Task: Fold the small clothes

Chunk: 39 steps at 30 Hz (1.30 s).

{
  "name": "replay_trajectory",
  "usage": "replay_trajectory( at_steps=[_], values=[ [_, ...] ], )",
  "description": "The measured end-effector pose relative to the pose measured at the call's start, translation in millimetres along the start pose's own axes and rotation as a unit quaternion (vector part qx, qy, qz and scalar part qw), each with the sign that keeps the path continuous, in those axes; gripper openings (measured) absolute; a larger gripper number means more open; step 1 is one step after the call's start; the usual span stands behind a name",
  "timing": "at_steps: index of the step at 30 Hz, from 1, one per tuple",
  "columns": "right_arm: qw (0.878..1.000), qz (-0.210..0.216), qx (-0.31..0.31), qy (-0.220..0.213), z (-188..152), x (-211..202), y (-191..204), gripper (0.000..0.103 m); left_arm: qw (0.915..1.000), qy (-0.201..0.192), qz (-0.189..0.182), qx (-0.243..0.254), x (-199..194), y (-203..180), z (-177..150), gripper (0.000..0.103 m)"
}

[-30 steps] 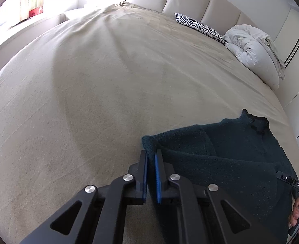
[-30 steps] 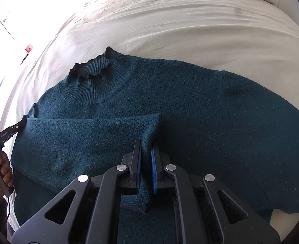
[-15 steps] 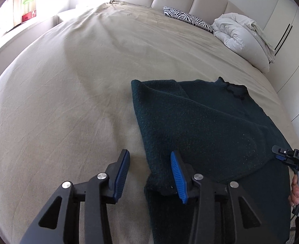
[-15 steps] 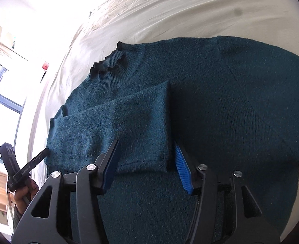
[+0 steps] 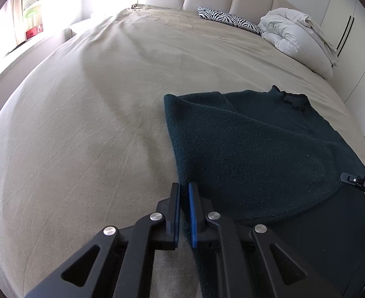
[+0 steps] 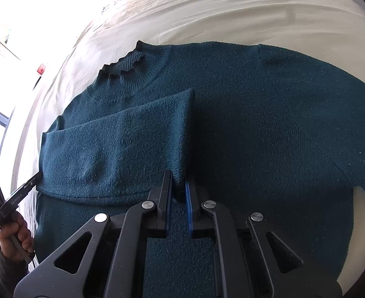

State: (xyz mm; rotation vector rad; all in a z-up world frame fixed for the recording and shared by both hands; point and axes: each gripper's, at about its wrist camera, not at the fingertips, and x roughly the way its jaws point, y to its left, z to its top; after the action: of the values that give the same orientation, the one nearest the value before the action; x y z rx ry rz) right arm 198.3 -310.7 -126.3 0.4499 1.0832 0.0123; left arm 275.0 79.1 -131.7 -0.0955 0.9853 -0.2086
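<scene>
Left gripper [image 5: 184,193], at lower centre, pinches the sweater's [image 5: 257,154] left edge. Right gripper [image 6: 178,186], at lower centre, clamps the folded sleeve's [image 6: 122,149] cuff corner. The sweater lies flat on the bed [image 5: 83,124].

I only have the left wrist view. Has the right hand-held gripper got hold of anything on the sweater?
Observer: Yes. The right hand-held gripper is shut on the cuff corner of the folded sleeve.
Operator: Where does that sleeve end?
Observer: Its cuff lies mid-chest on the sweater, below the collar.
Operator: And the other sleeve?
Observer: The other sleeve lies spread out flat, not folded in.
</scene>
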Motion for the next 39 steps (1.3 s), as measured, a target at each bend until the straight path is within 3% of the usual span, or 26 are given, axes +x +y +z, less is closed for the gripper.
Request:
replay_trajectory(
  at_steps=[4, 6, 9, 12, 16, 18, 20, 23, 28, 31, 32, 35, 39],
  values=[
    [1.000, -0.001, 0.007, -0.003, -5.1, -1.5, 1.8, 0.007, 0.9999, -0.010, 0.011, 0.004, -2.8, 0.7, -2.0, 0.009],
    [1.000, 0.007, 0.012, -0.003, -5.9, 0.5, -1.7, 0.007, 0.9965, -0.024, 0.076, 0.027, -13.2, -5.8, 1.4, 0.006],
    [1.000, 0.012, 0.018, -0.005, -5.3, -5.0, -4.9, 0.010, 0.9929, -0.067, 0.098, 0.007, -38.2, -1.9, 13.4, 0.006],
    [0.999, -0.012, 0.035, -0.032, -3.7, -19.5, -9.0, 0.011, 0.9945, -0.075, 0.064, 0.035, -41.0, -26.6, 24.6, 0.006],
    [0.997, 0.011, 0.048, -0.063, 10.1, -23.0, -8.8, 0.012, 0.9956, -0.047, 0.046, 0.067, -8.7, -59.5, 28.5, 0.006],
    [0.998, -0.005, 0.036, -0.059, 15.5, -11.8, -2.1, 0.012, 0.9968, -0.017, 0.053, 0.057, 14.2, -62.6, 25.2, 0.007],
    [0.998, -0.027, 0.026, -0.042, 20.1, 7.1, 0.4, 0.011, 0.9967, -0.023, 0.058, 0.053, 21.3, -58.0, 20.3, 0.011],
    [0.997, -0.045, 0.007, -0.060, 26.8, 16.5, -4.3, 0.011, 0.9978, -0.028, 0.041, 0.044, 21.8, -50.3, 16.5, 0.012],
    [0.997, -0.003, 0.053, -0.064, 29.1, 11.3, -28.0, 0.010, 0.9991, -0.038, 0.000, 0.015, 18.7, -35.9, 13.3, 0.013],
    [0.992, 0.017, 0.082, -0.098, 13.6, -22.4, -45.9, 0.015, 0.9987, -0.046, 0.016, 0.014, 4.2, -40.0, 11.0, 0.025],
    [0.988, 0.027, 0.092, -0.119, 5.1, -39.5, -56.4, 0.022, 0.9985, -0.050, 0.017, 0.012, -2.8, -42.3, 9.3, 0.033],
    [0.973, 0.019, 0.142, -0.180, -24.9, -92.6, -102.9, 0.062, 0.9967, -0.081, 0.001, 0.008, -31.5, -53.2, 3.3, 0.054],
    [0.944, -0.034, 0.231, -0.233, -75.8, -155.8, -187.5, 0.064, 0.9933, -0.109, -0.038, 0.002, -63.6, -73.4, -10.2, 0.075]
  ],
)
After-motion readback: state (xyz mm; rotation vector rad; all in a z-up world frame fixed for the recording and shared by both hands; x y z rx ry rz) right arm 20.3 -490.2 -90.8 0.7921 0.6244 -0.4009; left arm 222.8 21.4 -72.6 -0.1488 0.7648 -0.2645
